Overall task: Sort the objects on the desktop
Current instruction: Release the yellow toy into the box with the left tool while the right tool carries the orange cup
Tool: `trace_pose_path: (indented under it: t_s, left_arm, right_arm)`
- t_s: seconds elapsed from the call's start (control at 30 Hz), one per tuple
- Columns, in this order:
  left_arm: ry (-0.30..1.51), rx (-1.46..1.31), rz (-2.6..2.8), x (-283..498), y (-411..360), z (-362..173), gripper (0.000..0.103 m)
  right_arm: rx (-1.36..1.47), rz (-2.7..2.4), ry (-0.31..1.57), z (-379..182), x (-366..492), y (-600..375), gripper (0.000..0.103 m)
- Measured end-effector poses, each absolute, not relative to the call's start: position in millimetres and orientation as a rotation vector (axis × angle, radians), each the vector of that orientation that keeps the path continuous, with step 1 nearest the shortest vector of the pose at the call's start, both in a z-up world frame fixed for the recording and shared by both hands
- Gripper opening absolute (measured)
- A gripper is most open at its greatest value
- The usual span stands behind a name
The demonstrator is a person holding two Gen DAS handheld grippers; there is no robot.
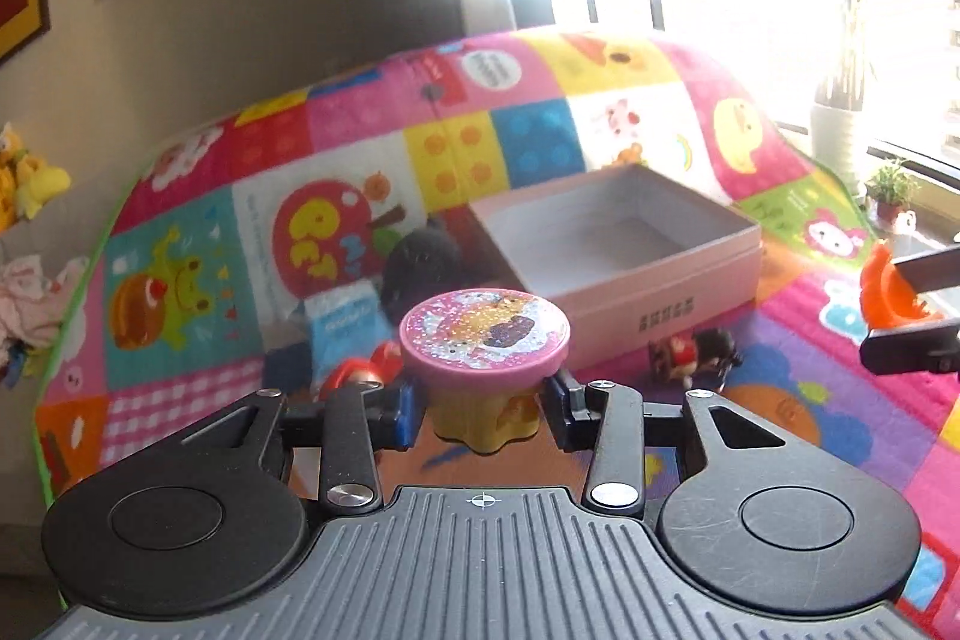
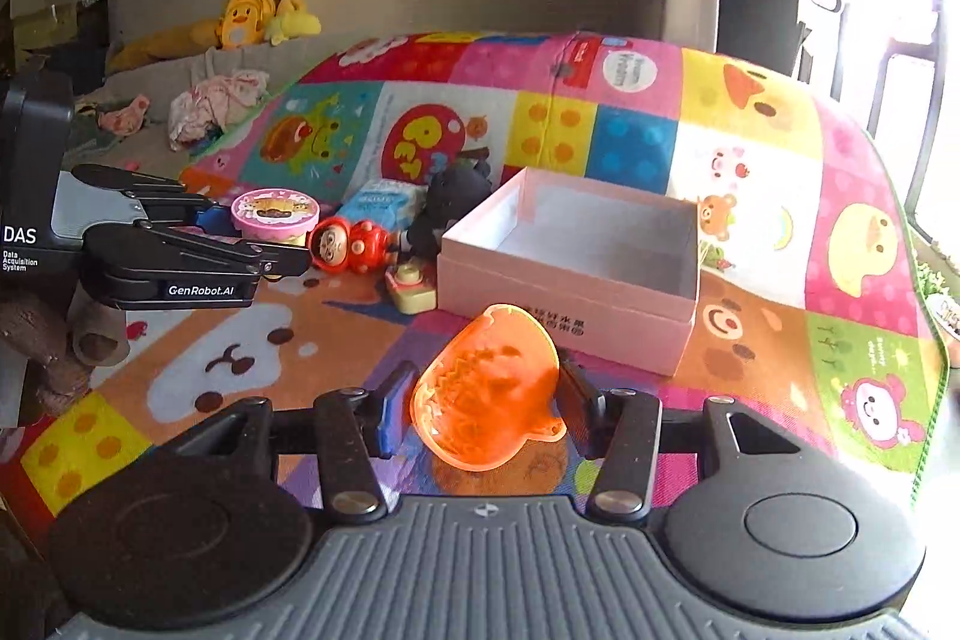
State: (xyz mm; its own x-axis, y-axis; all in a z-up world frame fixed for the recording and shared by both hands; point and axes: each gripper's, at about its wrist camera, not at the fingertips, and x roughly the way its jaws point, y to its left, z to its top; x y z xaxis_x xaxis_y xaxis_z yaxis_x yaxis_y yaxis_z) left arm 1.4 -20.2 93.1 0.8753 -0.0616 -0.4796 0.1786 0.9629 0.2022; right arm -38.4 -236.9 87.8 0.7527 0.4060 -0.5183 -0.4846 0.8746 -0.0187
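Note:
My left gripper (image 1: 483,409) is shut on a small yellow jar with a pink glitter lid (image 1: 485,334), held above the mat; it also shows in the right wrist view (image 2: 275,214). My right gripper (image 2: 487,403) is shut on an orange translucent toy (image 2: 489,391), held in front of the open pink box (image 2: 570,244). The box (image 1: 618,244) is empty and sits on the colourful play mat (image 1: 336,220). In the left wrist view the orange toy (image 1: 888,289) shows at the right edge.
A red doll (image 2: 351,244), a blue tissue pack (image 2: 384,202), a black plush (image 2: 450,205) and a small yellow toy camera (image 2: 411,289) lie left of the box. A small dark-haired figure (image 1: 696,349) lies in front of it. Plush toys (image 2: 258,13) sit on the sofa behind.

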Motion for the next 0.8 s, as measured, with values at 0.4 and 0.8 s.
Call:
trace_pose_path:
  t_s: [0.4, 0.8]
  left_arm:
    - [0.488, 0.203, -0.238, 123.8, -80.8, 101.5, 0.044]
    - [0.562, 0.045, -0.241, 134.0, -35.7, 54.3, 0.082]
  right_arm:
    - [-0.093, 0.430, 0.431, 110.1, -24.7, -267.7, 0.050]
    - [-0.172, 0.373, 0.524, 92.2, 38.4, -252.4, 0.050]
